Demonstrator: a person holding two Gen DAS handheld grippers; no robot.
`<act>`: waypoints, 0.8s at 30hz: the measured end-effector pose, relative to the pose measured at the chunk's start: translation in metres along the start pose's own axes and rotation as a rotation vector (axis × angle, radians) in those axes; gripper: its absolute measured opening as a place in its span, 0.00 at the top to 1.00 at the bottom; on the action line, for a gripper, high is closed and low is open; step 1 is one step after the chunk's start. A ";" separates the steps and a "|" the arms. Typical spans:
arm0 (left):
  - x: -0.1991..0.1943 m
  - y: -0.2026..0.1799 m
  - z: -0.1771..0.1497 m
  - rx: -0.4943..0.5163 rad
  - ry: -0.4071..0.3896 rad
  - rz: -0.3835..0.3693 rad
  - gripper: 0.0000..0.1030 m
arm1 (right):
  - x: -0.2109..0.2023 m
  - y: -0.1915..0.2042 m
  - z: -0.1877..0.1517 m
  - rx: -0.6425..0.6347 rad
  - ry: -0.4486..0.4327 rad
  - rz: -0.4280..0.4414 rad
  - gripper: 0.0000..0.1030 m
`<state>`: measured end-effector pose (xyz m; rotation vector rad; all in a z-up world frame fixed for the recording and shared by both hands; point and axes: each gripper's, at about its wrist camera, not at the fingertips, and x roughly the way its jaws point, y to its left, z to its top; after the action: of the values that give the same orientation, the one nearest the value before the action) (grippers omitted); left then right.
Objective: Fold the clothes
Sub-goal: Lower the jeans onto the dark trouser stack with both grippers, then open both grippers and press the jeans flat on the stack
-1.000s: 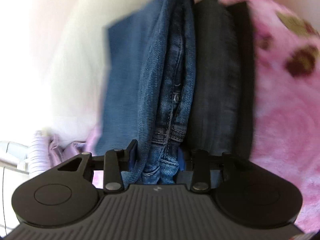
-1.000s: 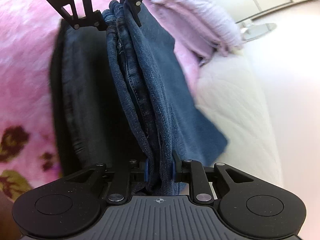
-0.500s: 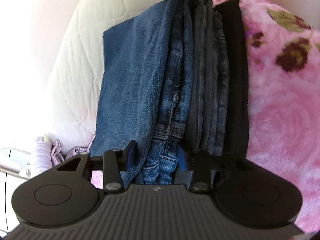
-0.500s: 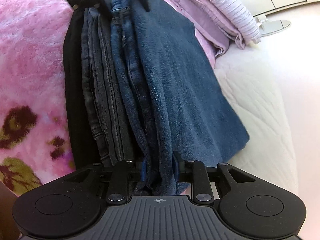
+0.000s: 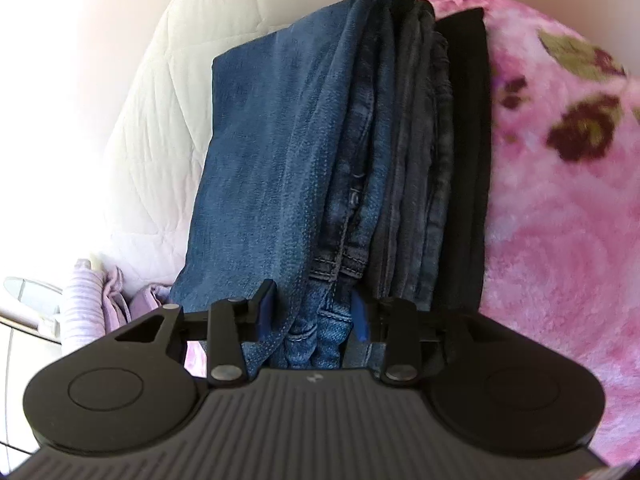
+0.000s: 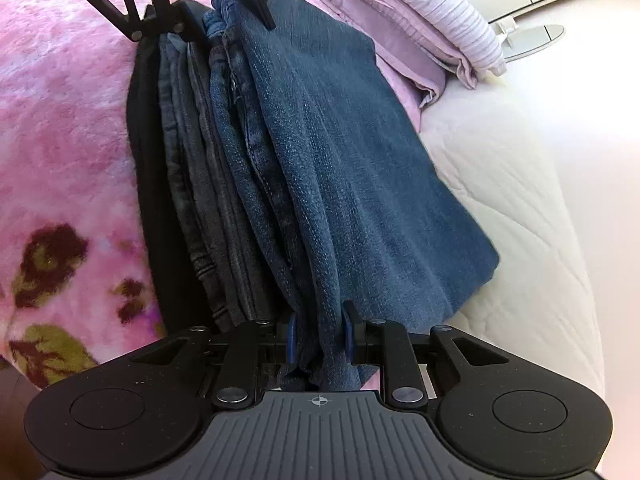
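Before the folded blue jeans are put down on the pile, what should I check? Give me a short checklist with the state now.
1. Left gripper clamps blue jeans: ok.
2. Right gripper clamps the other end: ok.
3. Jeans lined up over the pile of dark jeans: ok.
4. Fold neat: not ok, layers bunch at both grips.
5. Jeans fully resting on pile: cannot tell.
6. Clear of lilac folded laundry: ok.

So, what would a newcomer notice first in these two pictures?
First, the folded blue jeans, stretched between the two tongs: the right tongs pinch one end and the left tongs the other. They lie over a stack of darker folded trousers. Next comes the pink flowered blanket beside the stack, with the white quilt on the other side.
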<state>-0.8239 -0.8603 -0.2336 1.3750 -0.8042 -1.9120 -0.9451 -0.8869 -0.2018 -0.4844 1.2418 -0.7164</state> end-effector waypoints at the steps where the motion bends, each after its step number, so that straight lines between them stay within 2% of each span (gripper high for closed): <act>1: 0.000 0.003 -0.001 -0.002 0.000 -0.003 0.67 | 0.004 0.004 0.000 -0.009 0.000 -0.008 0.79; 9: 0.009 0.026 -0.007 -0.022 0.019 -0.036 0.66 | -0.002 0.001 0.005 0.091 0.014 0.010 0.79; 14: 0.017 0.037 -0.013 -0.013 0.024 -0.034 0.65 | 0.004 0.005 0.007 0.060 0.024 -0.006 0.78; 16: 0.017 0.042 -0.017 -0.003 0.017 -0.038 0.65 | -0.004 0.003 0.008 0.062 0.030 -0.008 0.77; 19: 0.013 0.054 -0.023 -0.007 0.006 -0.047 0.62 | -0.023 -0.011 0.009 0.136 0.039 0.030 0.77; 22: 0.000 0.071 -0.030 -0.052 -0.005 -0.051 0.53 | -0.047 -0.035 0.009 0.225 0.020 0.049 0.77; 24: -0.055 0.044 -0.025 -0.115 -0.017 -0.041 0.53 | -0.062 -0.049 0.005 0.270 -0.003 0.040 0.77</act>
<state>-0.7795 -0.8469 -0.1750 1.3167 -0.6677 -1.9717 -0.9612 -0.8762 -0.1245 -0.2378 1.1277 -0.8345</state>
